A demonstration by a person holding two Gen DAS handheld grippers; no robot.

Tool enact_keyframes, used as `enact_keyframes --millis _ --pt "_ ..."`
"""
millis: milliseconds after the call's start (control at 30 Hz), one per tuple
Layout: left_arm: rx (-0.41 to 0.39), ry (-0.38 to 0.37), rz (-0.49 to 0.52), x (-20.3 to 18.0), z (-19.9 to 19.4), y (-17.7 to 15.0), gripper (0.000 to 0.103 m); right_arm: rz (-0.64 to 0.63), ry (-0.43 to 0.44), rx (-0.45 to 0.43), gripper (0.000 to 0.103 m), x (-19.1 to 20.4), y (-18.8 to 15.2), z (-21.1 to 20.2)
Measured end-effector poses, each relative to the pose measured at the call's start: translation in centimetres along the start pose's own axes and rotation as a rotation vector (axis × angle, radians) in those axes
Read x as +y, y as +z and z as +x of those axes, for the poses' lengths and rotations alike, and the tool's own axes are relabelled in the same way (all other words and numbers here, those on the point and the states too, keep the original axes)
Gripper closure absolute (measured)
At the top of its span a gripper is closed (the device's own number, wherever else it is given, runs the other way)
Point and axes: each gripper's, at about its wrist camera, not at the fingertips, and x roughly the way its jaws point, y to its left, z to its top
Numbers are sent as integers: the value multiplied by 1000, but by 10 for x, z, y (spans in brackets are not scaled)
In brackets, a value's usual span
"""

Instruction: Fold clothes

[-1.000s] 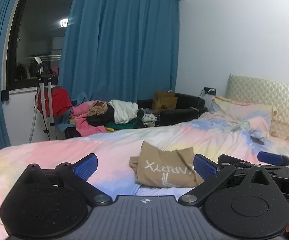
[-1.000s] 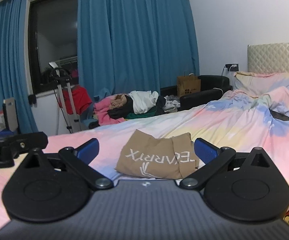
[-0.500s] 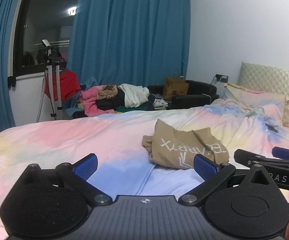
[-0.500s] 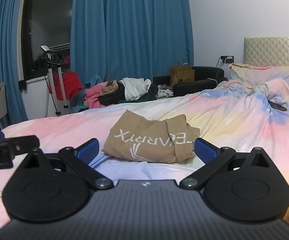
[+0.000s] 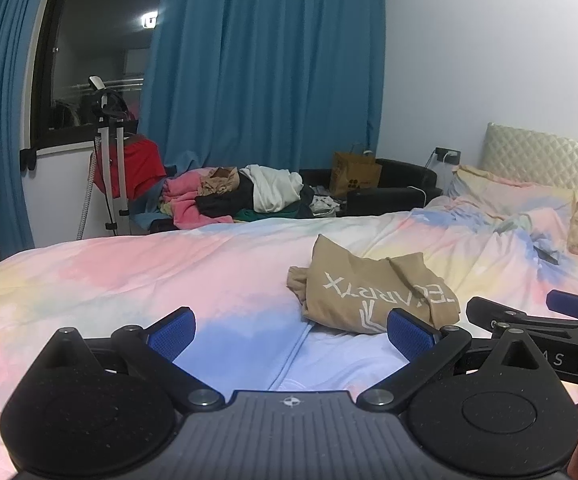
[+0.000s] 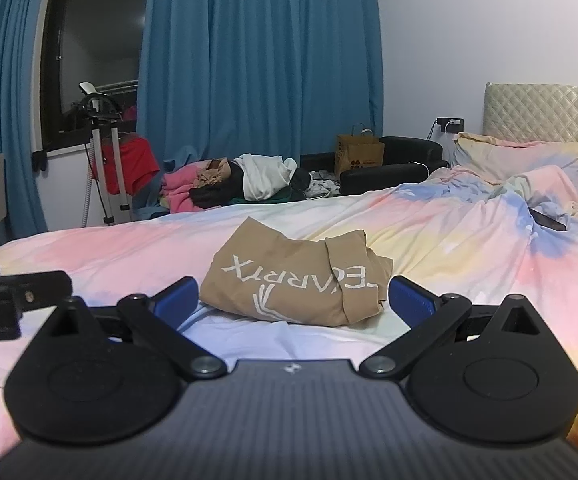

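A tan folded garment (image 5: 373, 292) with white lettering lies on the pastel bedspread (image 5: 169, 276), a bunched sleeve at its left end. My left gripper (image 5: 291, 334) hovers open just short of it, nothing between its blue pads. In the right wrist view the same garment (image 6: 297, 280) sits straight ahead, and my right gripper (image 6: 293, 296) is open and empty, a little back from its near edge. The right gripper's arm shows at the left wrist view's right edge, and the left gripper's at the right wrist view's left edge.
A heap of unfolded clothes (image 5: 241, 196) lies beyond the bed's far side, by a black sofa (image 5: 385, 188) holding a brown paper bag (image 5: 355, 174). Pillows (image 5: 509, 196) and a headboard (image 5: 549, 156) are at right. A tripod (image 5: 109, 168) stands by the window.
Both grippers have drawn back slightly and shifted left, so the tan garment sits further right in the left wrist view. The garment has stayed put on the bed.
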Motion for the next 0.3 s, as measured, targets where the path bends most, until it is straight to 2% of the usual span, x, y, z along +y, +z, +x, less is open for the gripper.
enact_keyframes --millis 300 --pt "-4 5 -1 -2 -6 0 0 11 -3 2 0 -3 0 0"
